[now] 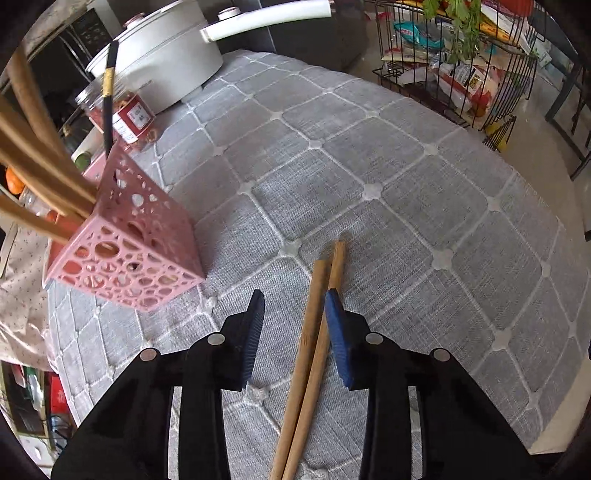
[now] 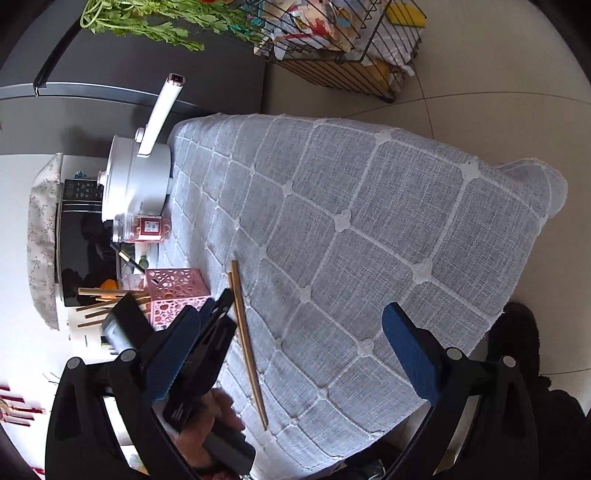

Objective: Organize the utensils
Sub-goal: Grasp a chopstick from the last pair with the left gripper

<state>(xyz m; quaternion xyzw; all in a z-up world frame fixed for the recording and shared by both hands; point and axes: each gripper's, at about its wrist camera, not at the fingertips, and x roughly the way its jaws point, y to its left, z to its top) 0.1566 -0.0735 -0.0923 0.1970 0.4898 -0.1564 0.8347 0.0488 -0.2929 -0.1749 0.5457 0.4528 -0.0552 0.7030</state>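
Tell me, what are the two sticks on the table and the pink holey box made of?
The chopsticks look like bamboo or wood: tan, matte, with faint grain. The pink holder looks like moulded plastic: smooth, evenly coloured, with neat round cut-outs. Neither can be told for certain by sight.

soft even daylight, sharp focus, strong fisheye bending at edges.

a home kitchen corner

a worktop under a grey quilted cloth (image 1: 369, 155) carries a white long-handled cooking pot (image 1: 166, 62) and a clear jar with a red label (image 1: 125, 110). beside it stand a black microwave (image 2: 79, 236), a black wire rack of food packets (image 1: 458, 70) with leafy greens (image 2: 155, 22), and a pale tiled floor (image 2: 480, 92).
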